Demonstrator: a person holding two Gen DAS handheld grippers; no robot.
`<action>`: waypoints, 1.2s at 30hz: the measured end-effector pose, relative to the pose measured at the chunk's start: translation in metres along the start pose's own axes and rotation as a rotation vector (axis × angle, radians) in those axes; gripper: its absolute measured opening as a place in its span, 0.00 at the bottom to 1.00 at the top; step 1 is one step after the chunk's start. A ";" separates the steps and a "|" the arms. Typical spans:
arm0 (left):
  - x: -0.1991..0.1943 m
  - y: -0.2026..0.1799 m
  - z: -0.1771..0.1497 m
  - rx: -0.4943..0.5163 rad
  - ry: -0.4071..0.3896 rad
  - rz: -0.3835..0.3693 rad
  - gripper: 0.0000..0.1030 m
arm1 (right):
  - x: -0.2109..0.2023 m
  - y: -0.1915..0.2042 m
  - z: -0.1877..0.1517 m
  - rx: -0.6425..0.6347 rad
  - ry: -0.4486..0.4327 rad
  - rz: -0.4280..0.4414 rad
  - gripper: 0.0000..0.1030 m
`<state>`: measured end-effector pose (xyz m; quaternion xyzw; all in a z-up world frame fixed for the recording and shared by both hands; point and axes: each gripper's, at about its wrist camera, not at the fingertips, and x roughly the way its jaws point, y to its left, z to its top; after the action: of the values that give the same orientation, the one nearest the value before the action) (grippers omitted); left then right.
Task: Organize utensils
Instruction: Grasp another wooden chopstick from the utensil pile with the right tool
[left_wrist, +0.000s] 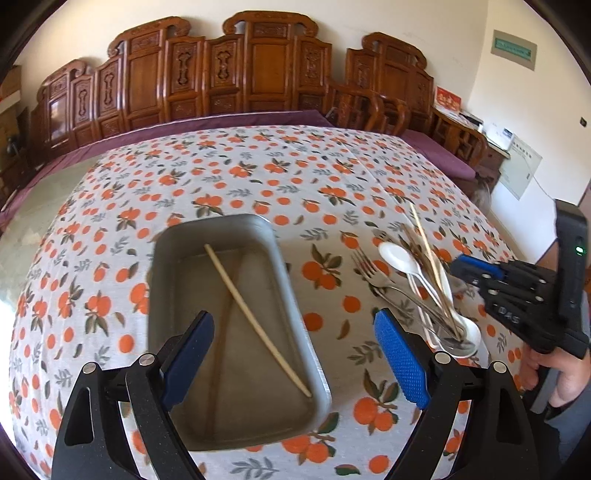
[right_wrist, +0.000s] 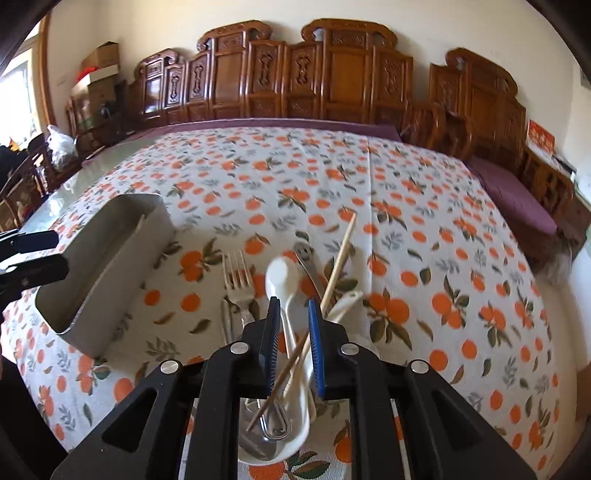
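While left jaws gape over the tray (left_wrist: 159, 295), right jaws narrow, straddling the chopstick (right_wrist: 338, 258)

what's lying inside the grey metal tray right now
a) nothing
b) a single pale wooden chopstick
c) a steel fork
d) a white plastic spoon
b: the left wrist view shows one pale wooden chopstick lying diagonally across the floor of the rectangular grey metal tray, while the white plastic spoon and steel fork lie in the pile on the tablecloth beside it.
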<state>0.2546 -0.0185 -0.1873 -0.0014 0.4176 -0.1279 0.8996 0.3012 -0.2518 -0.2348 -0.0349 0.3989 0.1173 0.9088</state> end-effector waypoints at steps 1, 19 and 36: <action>0.001 -0.003 -0.001 0.004 0.004 -0.005 0.82 | 0.002 -0.001 -0.001 0.003 0.004 0.002 0.17; 0.009 -0.040 -0.010 0.075 0.029 -0.034 0.82 | 0.040 -0.017 0.002 0.036 0.071 -0.010 0.17; 0.014 -0.058 -0.015 0.110 0.036 -0.048 0.82 | 0.053 -0.045 -0.001 0.151 0.141 -0.009 0.09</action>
<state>0.2384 -0.0762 -0.2014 0.0405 0.4259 -0.1721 0.8874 0.3460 -0.2860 -0.2763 0.0239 0.4694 0.0802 0.8790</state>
